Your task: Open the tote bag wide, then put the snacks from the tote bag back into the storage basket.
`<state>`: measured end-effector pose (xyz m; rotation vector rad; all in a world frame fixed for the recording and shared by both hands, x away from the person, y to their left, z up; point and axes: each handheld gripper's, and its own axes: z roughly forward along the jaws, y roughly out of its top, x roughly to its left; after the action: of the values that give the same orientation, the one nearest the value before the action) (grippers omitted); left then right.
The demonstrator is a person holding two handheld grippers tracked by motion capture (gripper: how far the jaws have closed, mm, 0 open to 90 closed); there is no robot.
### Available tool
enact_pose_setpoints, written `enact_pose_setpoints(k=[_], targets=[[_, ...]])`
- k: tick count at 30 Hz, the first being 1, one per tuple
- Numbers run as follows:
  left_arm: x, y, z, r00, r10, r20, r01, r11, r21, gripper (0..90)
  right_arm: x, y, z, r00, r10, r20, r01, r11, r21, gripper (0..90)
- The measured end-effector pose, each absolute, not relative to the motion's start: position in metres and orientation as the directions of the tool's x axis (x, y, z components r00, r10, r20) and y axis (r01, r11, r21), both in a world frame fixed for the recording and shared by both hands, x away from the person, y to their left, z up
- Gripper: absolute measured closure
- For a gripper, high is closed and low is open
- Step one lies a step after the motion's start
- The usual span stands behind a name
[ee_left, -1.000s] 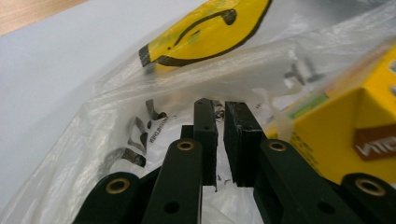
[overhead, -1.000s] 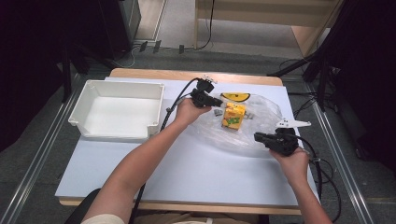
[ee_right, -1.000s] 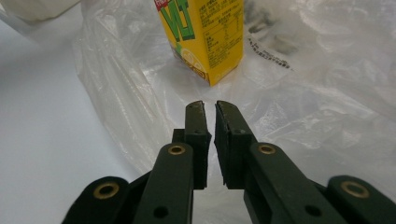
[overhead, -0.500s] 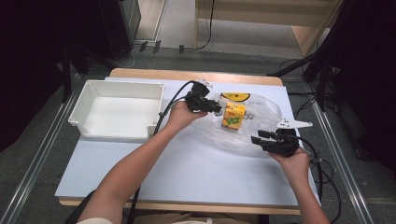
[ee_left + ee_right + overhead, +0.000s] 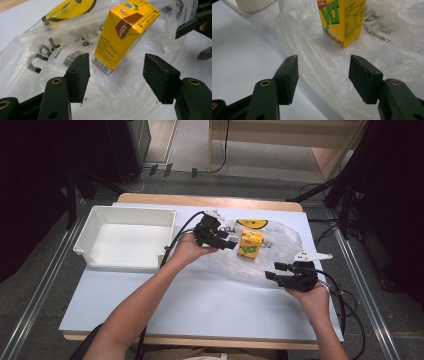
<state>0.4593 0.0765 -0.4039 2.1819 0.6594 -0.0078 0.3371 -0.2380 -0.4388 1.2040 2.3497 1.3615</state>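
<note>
1. Your left gripper (image 5: pixel 231 243) sits just left of the yellow rectangular drink carton (image 5: pixel 250 243). Its jaws have just been opening and now stand wide, with nothing pressed between the pads.
2. In the left gripper view that yellow carton (image 5: pixel 122 35) stands tilted just beyond the jaws, resting on the crumpled clear plastic bag (image 5: pixel 45 67). The jaws hang over the bag's film without pinching it.
3. Your right gripper (image 5: pixel 274 272) lies at the near right edge of the clear bag (image 5: pixel 285 237), apart from the carton. Its jaws have also just been opening and stand wide, with nothing clamped.
4. In the right gripper view the bag's film (image 5: pixel 324 75) runs between and past the open jaws, and the carton (image 5: pixel 342 20) stands farther off on it.
5. The empty white rectangular plastic bin (image 5: pixel 125 237) sits at the left of the pale table sheet (image 5: pixel 200 305), well apart from the carton.
6. A yellow-and-black print (image 5: pixel 252 223) on the bag shows just behind the carton.
</note>
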Motion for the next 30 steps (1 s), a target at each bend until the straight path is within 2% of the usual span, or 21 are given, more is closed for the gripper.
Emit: enact_pose_setpoints(k=[10, 21, 26, 30], targets=[[0.456, 0.076, -0.412, 0.871, 0.422, -0.251, 0.460, -0.523, 0.717, 37.7, 0.337, -0.245, -0.436, -0.647, 0.728, 0.227, 0.561, 0.254, 0.788, 41.5], [0.457, 0.063, -0.416, 0.891, 0.393, -0.229, 0.424, -0.536, 0.730, 36.1, 0.338, -0.247, -0.437, -0.636, 0.732, 0.246, 0.580, 0.243, 0.777, 39.0], [0.461, 0.059, -0.417, 0.891, 0.392, -0.228, 0.416, -0.507, 0.755, 36.0, 0.338, -0.247, -0.437, -0.633, 0.734, 0.247, 0.579, 0.237, 0.780, 38.9], [0.465, 0.053, -0.417, 0.894, 0.389, -0.222, 0.415, -0.535, 0.736, 35.8, 0.339, -0.246, -0.437, -0.632, 0.736, 0.243, 0.578, 0.237, 0.781, 38.9]])
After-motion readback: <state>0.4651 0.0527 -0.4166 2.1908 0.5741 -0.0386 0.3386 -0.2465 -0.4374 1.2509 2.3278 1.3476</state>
